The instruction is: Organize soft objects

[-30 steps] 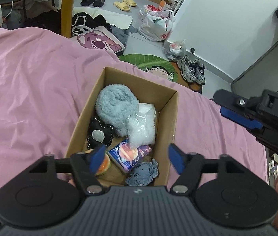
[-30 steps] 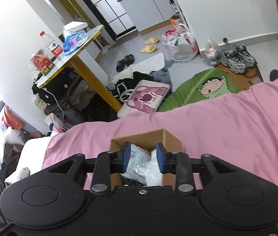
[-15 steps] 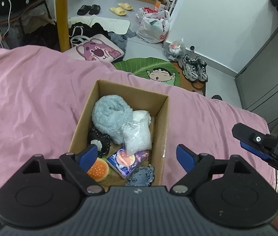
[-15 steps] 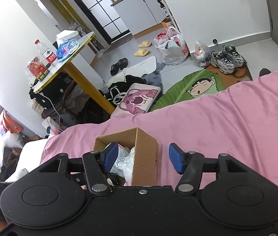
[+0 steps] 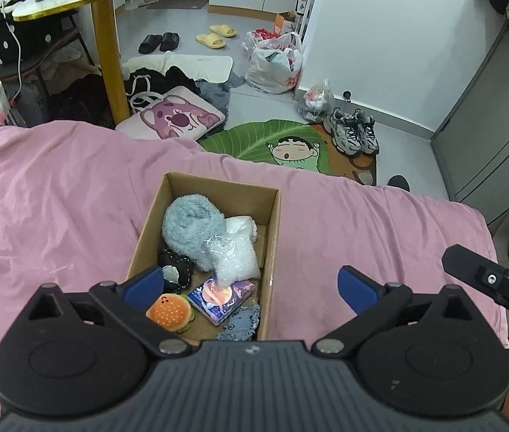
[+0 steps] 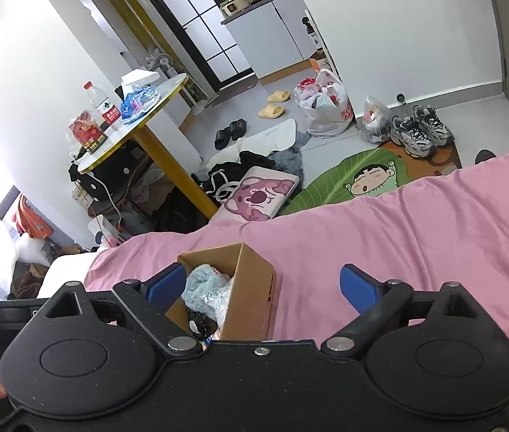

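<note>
An open cardboard box (image 5: 272, 223) sits on the pink bedspread (image 5: 56, 198). It holds a fluffy grey-blue roll (image 5: 191, 223), a clear plastic bag of white filling (image 5: 232, 257), a black plush (image 5: 177, 268), a burger plush (image 5: 169, 311), a purple packet (image 5: 222, 295) and a blue-grey plush (image 5: 240, 325). My left gripper (image 5: 250, 286) is open and empty above the box's near end. My right gripper (image 6: 263, 286) is open and empty, above and right of the box (image 6: 250, 295). Its tip shows at the right of the left wrist view (image 5: 485, 277).
The bed's far edge drops to a floor with a green cartoon mat (image 5: 290, 144), a pink bear cushion (image 5: 175, 118), sneakers (image 5: 351, 131), plastic bags (image 5: 276, 61) and clothes. A round yellow-legged table (image 6: 135, 111) with bottles stands beyond the bed at left.
My right gripper let go of the plastic bag into the box, opened wide and drew back to the right. My left gripper opened wider and pulled up and back.
</note>
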A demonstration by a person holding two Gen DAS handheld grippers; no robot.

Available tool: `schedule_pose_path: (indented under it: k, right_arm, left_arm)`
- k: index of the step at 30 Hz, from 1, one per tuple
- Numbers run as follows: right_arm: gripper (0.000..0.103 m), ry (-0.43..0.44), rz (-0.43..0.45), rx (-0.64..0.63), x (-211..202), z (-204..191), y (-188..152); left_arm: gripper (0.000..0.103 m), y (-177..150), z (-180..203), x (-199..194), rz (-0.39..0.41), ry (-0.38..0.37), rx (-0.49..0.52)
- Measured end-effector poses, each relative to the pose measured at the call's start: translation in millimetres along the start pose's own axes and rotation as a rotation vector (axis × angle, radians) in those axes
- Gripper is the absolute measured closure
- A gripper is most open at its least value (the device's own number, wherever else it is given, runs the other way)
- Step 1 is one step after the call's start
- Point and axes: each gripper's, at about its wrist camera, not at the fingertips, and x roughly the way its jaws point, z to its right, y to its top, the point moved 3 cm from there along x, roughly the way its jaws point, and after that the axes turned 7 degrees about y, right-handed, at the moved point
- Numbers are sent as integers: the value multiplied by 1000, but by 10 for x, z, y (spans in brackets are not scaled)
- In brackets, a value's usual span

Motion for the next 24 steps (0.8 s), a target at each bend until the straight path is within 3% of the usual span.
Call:
schedule_pose_path:
  k: [10,24]
  right_arm:
    - [0,12,11,-3,-279,92,-20]
    - [0,-34,-17,-71,-583,39,-126]
  left_arm:
    - [0,-116,126,-263,38,-12,11]
    - [0,-373,237,-606,97,-41,26]
